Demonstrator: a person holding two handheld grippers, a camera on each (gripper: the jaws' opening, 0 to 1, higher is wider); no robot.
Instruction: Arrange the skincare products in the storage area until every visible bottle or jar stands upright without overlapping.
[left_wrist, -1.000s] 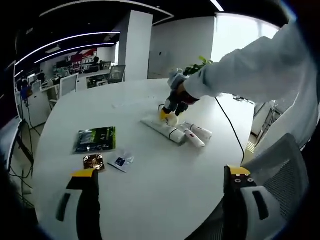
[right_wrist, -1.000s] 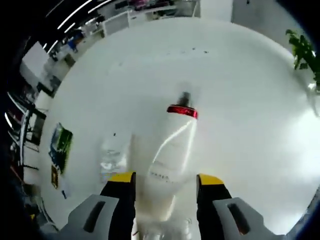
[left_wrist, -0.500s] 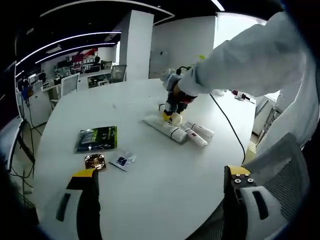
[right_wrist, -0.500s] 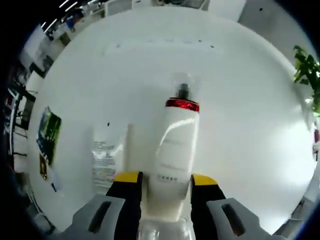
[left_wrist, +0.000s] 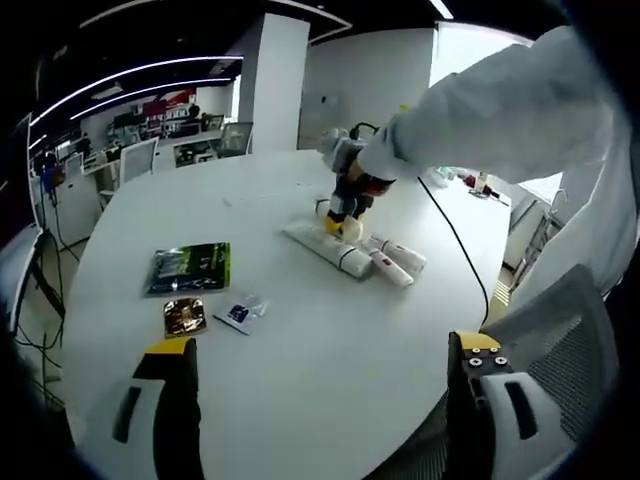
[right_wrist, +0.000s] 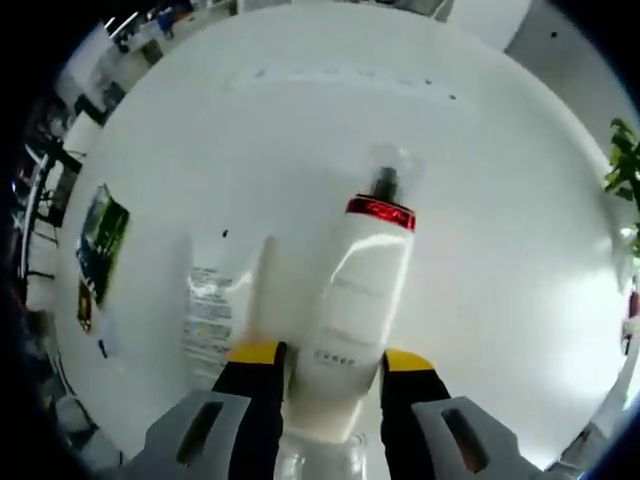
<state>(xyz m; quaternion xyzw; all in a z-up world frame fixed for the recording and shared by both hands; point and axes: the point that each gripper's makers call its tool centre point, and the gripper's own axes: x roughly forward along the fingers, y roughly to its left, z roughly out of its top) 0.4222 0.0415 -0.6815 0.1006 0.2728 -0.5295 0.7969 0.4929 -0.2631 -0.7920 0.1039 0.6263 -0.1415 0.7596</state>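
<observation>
The left gripper (left_wrist: 320, 350) hung with jaws spread wide and empty over the near edge of the white desk (left_wrist: 300, 330). Beyond it lay three flat sachets: gold (left_wrist: 184, 316), small blue (left_wrist: 238, 314), large green (left_wrist: 190, 267). Farther on, two white tubes (left_wrist: 395, 262) and a white box (left_wrist: 325, 247) lay flat. There the right gripper (right_wrist: 320, 355) clamped a white bottle (right_wrist: 355, 310) with a red collar and clear cap, above the desk beside the box.

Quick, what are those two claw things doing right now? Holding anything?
Left gripper: open, holding nothing, above the white table.
Right gripper: closed on a white bottle with a red band.
</observation>
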